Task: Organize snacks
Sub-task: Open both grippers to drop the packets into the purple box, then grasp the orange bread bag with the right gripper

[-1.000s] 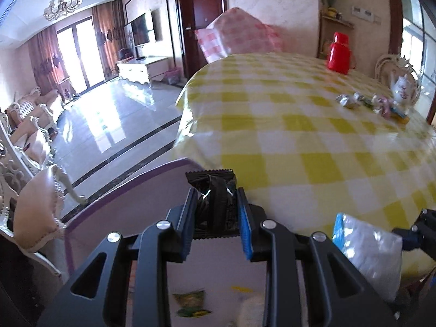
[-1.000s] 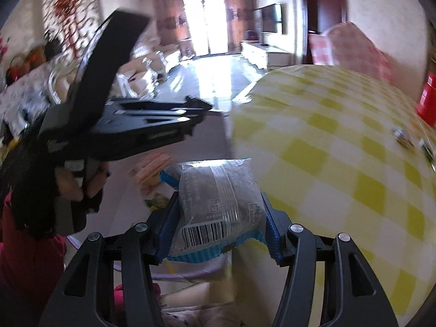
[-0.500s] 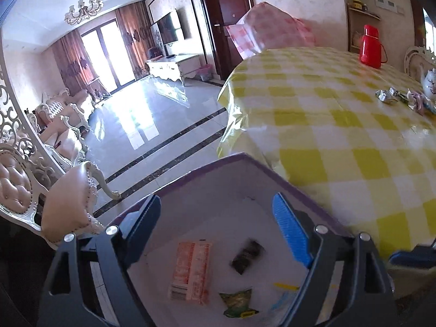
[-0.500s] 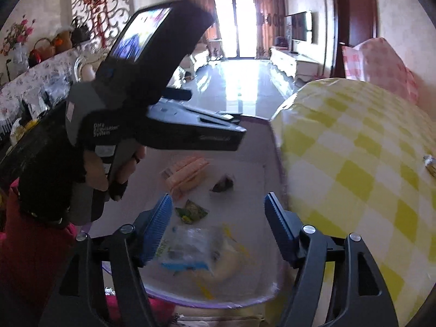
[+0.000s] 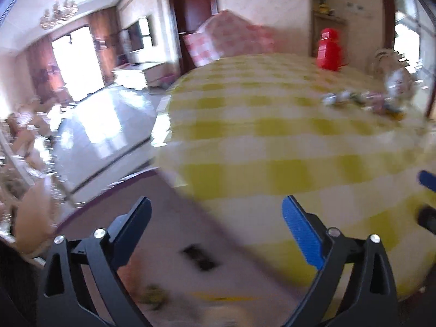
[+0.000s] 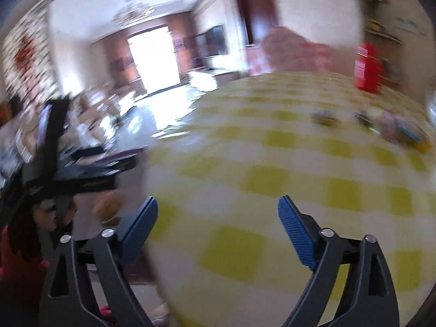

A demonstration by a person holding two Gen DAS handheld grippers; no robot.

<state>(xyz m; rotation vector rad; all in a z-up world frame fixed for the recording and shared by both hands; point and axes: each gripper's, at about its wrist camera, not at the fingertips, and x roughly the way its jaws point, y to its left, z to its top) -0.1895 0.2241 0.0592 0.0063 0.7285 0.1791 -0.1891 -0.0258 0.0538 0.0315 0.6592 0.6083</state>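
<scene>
Living-room backdrop is all motion smear right now, shiny tile floor, bright balcony doors, and up front a big round table in a yellow-and-white checked tablecloth [image 5: 272, 136] taking up most of both views. Tucked against its near edge is the purple-rimmed bin [image 5: 114, 188] where the snacks are going; I can count roughly three packets on its floor, a dark packet [image 5: 200, 257], a greenish one [image 5: 154, 295] and an orange blur at the left, though it's too smeared to swear by. The other snacks are the little pile of wrapped snacks [image 5: 362, 100] way over on the far side of the cloth, maybe four or five pieces, can't separate them. One red thermos [image 5: 328, 50] and one white teapot [image 5: 395, 81] sit right by that pile. Two grippers: the left gripper [image 5: 216, 218] has its jaws opening wide with nothing between them, and the right gripper [image 6: 218, 218] is the same, jaws opening and empty, over the cloth. My worry, just guessing: both hands look to be swinging fast, so a reach across for the pile could clip the teapot or knock the thermos, or a wide jaw could snag the cloth and drag everything. Small crinkly wrappers could also slip a hurried pinch.
</scene>
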